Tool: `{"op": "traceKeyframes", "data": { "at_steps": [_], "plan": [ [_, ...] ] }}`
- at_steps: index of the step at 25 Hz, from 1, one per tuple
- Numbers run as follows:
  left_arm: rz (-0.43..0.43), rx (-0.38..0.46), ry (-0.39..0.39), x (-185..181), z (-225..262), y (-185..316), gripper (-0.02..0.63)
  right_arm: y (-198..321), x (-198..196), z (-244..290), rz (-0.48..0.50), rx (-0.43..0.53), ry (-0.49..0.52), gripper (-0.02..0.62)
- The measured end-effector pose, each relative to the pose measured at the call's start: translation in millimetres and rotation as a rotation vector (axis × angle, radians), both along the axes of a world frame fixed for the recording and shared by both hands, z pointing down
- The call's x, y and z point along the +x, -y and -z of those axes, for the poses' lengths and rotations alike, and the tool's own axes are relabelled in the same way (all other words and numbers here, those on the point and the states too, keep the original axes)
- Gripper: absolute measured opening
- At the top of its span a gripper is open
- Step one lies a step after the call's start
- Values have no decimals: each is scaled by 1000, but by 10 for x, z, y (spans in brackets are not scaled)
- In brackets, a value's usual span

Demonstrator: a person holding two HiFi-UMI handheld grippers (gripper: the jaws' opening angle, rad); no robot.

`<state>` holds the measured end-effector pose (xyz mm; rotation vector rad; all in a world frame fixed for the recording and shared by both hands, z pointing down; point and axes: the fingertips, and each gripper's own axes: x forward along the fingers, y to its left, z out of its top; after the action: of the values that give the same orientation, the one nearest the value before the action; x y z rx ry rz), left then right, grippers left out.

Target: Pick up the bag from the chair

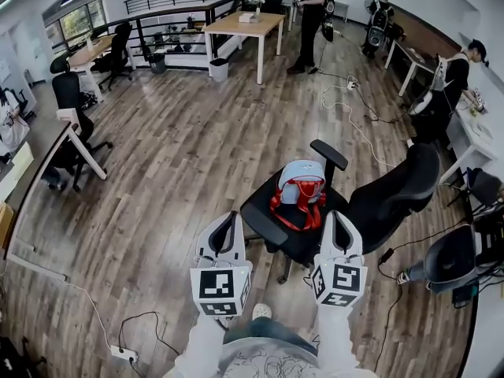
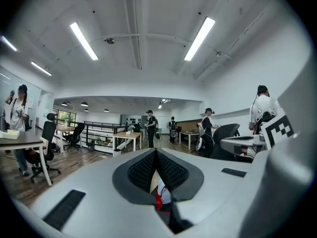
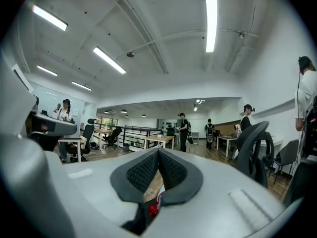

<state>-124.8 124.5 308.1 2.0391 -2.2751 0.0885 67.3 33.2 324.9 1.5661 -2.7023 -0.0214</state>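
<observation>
A pale blue backpack with red straps [image 1: 301, 191] lies on the seat of a black office chair [image 1: 262, 217]; the chair's backrest is to the right. My left gripper [image 1: 227, 219] hangs just short of the seat's near left corner. My right gripper [image 1: 339, 217] is at the seat's near right edge, below the bag. Neither touches the bag. In the left gripper view the left gripper [image 2: 156, 150] has its pads meeting, and a sliver of the bag [image 2: 161, 196] shows below them. The right gripper [image 3: 158, 150] is shut too, with a red strap [image 3: 154, 208] glimpsed beneath.
A second black chair [image 1: 461, 258] stands at the right by a desk. Cables and a power strip [image 1: 124, 353] lie on the wood floor at the lower left. A wooden table [image 1: 244, 26] and a railing are far back. Several people stand at the back and right.
</observation>
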Motion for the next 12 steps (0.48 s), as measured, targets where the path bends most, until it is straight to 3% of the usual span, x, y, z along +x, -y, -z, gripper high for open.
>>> {"op": "traceKeyframes", "data": {
  "at_steps": [12],
  "plan": [
    [-31, -96, -6, -37, -380, 991, 2, 921, -62, -453, -23, -102, -14, 11]
  ]
}}
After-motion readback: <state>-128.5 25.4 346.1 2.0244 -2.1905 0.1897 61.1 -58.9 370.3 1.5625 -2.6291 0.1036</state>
